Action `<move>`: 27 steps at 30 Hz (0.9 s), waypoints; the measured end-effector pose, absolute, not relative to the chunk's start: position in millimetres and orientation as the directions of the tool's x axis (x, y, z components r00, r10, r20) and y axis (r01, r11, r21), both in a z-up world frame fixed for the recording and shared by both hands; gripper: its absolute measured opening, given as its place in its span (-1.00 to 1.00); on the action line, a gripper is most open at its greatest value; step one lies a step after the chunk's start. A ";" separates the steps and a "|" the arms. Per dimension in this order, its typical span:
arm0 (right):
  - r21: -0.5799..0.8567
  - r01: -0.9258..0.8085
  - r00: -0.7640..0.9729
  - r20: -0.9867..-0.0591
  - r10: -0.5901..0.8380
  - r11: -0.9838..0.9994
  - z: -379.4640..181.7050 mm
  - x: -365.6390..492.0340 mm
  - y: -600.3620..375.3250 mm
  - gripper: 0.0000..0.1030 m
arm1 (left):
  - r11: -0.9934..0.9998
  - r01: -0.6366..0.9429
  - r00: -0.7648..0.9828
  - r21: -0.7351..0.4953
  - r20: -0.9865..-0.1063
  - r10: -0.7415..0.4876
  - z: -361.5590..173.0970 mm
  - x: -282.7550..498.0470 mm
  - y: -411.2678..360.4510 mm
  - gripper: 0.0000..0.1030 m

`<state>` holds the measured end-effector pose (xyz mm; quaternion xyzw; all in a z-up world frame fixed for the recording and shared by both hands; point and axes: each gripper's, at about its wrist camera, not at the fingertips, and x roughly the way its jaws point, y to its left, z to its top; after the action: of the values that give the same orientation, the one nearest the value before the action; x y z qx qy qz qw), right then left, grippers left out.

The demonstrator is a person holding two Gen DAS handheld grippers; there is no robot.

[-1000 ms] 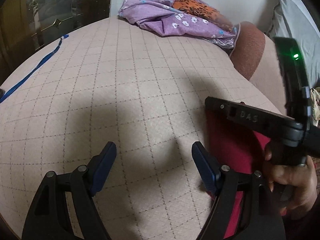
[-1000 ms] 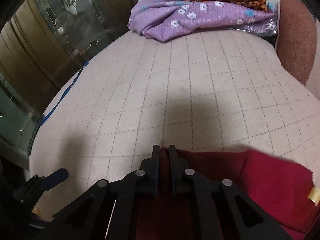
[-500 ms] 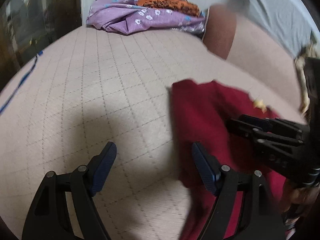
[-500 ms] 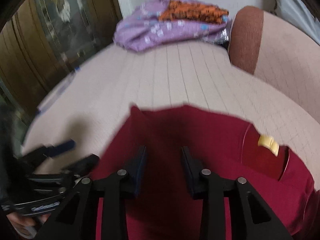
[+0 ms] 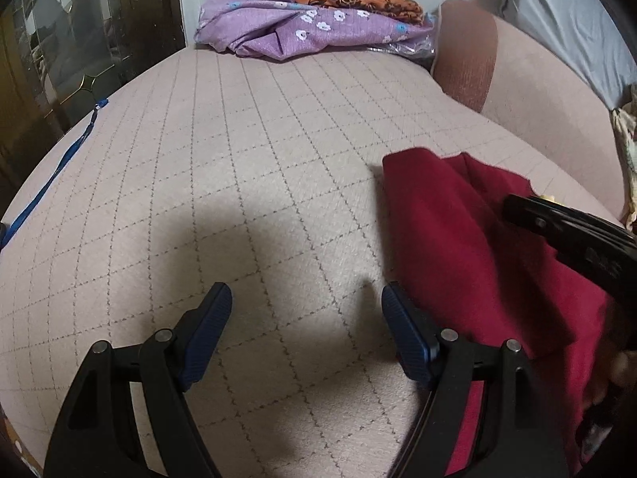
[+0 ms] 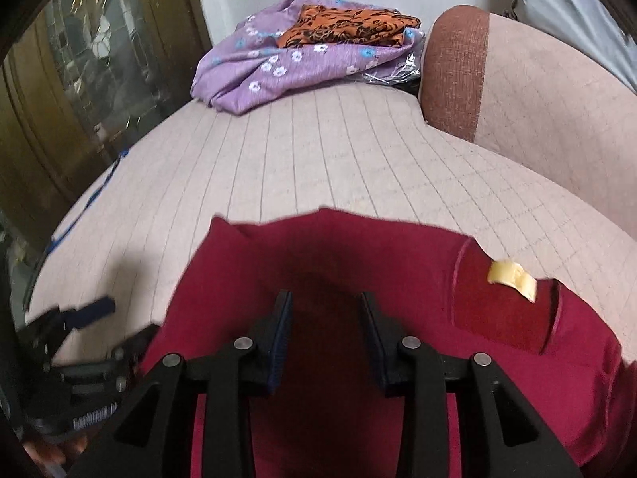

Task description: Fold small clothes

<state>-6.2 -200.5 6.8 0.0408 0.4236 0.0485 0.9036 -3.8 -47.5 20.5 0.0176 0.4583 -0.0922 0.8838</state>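
A dark red garment [image 6: 358, 263] with a yellow neck label [image 6: 511, 274] lies on the quilted pink bed cover [image 5: 247, 167]. It also shows in the left wrist view [image 5: 458, 231], at the right. My right gripper [image 6: 325, 310] is open and empty, its fingers above the red cloth. My left gripper [image 5: 306, 310] is open and empty over bare cover, just left of the garment's edge. The right gripper's black body [image 5: 573, 227] shows at the right of the left wrist view, over the garment.
A heap of purple flowered cloth [image 5: 286, 28] with an orange patterned piece [image 6: 346, 28] lies at the far end. A brown-and-pink bolster [image 6: 497, 79] runs along the right. A blue strap [image 5: 59, 163] lies on the left edge. A wooden glass-panelled door [image 6: 79, 91] stands left.
The right gripper has let go of the red garment and opened. The garment now lies spread on the cover. The left gripper stayed open.
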 end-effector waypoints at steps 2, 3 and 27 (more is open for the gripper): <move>0.111 -0.061 0.643 -0.756 0.124 0.992 4.9 1.7 -198.8 0.04 | 0.982 0.177 0.575 -0.068 -0.803 -0.159 23.7 -3.3 -45.3 0.51; 0.091 -0.078 0.640 -0.759 0.120 0.993 2.0 6.3 -197.3 0.09 | 0.981 0.176 0.577 -0.082 -0.799 -0.170 24.5 -2.2 -44.2 0.51; 0.114 -0.027 0.623 -0.775 0.106 0.993 -7.2 0.7 -219.8 -0.64 | 0.942 0.314 0.571 -0.115 -0.770 -0.284 26.4 -8.7 -78.3 0.52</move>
<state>0.7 -219.8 -7.2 0.0454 0.4328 0.0370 0.8996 -8.7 -78.3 26.4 0.0172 0.4311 -0.1689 0.8862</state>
